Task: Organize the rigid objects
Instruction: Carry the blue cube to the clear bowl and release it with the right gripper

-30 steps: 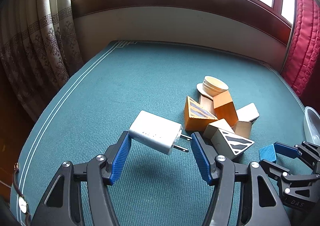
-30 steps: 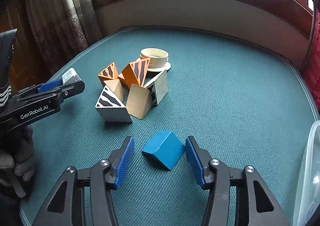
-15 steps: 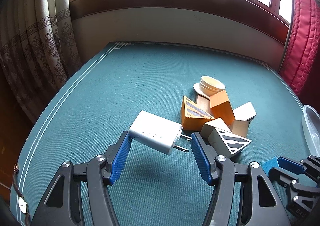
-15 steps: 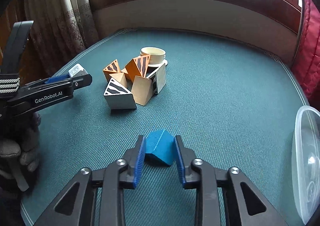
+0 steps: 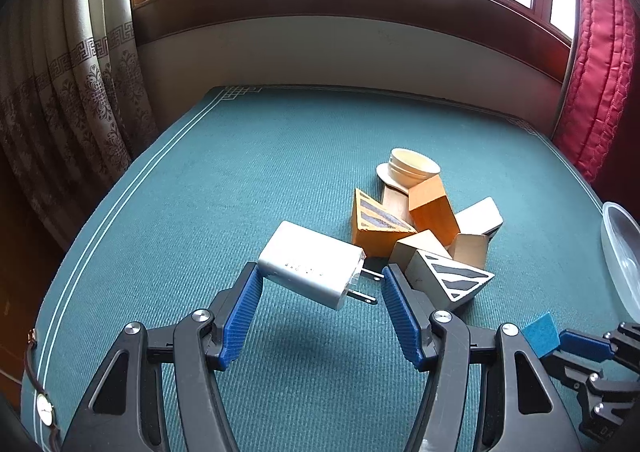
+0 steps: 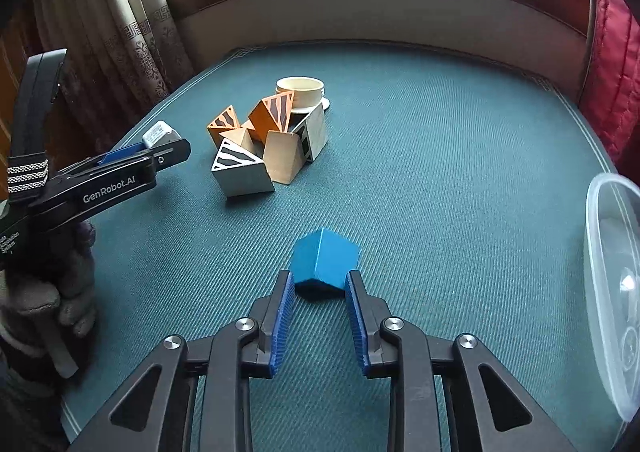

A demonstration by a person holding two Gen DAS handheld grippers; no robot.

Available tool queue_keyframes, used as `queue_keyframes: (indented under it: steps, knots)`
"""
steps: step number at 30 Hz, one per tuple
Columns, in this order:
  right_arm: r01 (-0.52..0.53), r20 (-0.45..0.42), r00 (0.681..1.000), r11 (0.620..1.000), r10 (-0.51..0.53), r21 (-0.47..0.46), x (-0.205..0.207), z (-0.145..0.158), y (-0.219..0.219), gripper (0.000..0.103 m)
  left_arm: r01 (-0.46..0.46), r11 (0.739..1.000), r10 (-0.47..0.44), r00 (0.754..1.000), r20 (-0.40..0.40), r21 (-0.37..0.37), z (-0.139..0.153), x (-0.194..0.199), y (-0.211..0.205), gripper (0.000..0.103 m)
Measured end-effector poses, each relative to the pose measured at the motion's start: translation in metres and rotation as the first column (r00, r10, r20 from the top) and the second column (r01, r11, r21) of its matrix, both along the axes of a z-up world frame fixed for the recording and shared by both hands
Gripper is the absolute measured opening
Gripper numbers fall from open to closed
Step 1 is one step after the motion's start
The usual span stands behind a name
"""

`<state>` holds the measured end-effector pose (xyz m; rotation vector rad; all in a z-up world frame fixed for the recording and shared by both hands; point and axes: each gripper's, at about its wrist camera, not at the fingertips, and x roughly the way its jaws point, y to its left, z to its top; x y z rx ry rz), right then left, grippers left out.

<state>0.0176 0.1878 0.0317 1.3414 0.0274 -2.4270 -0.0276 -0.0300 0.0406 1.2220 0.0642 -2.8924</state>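
My left gripper (image 5: 316,284) is shut on a white charger plug (image 5: 312,268), held slantwise above the teal table with its prongs toward the right finger. In the right wrist view that left gripper (image 6: 160,148) reaches in from the left with the charger (image 6: 158,132) at its tip. My right gripper (image 6: 320,284) is shut on a blue block (image 6: 324,258), its pads pressing the block's lower sides. From the left wrist view, the right gripper (image 5: 560,340) and the blue block (image 5: 540,332) show at the lower right.
A pile of wooden blocks (image 5: 420,228) (image 6: 264,140), some striped, lies mid-table with a cream cup (image 5: 412,168) (image 6: 300,90) behind it. A clear plastic container (image 5: 620,252) (image 6: 608,292) stands at the right edge. A gloved hand (image 6: 40,292) holds the left gripper. Curtains hang beyond the table's left and right edges.
My right gripper's jaws closed from wide open onto the blue block, and it drew back from the pile toward the container side. The left gripper and charger stayed put.
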Motion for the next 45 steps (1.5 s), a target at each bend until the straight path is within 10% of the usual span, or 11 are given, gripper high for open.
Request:
queue_keyframes:
  steps: [7,30,45]
  knots:
    - [0.027,0.025,0.999,0.999,-0.026,-0.046,-0.015,-0.002,-0.006,0.051,0.008,1.0,-0.008,1.0,-0.005,0.005,0.003,0.003,0.0,0.062]
    - [-0.24,-0.03,0.97,0.97,0.242,0.047,0.02,0.001,-0.025,0.051,0.006,1.0,-0.006,1.0,0.004,0.014,0.003,0.003,-0.009,0.062]
    - [-0.046,-0.105,0.993,0.992,0.058,0.113,0.01,-0.002,-0.029,0.032,0.023,1.0,-0.023,1.0,-0.007,0.008,0.003,0.007,-0.009,0.062]
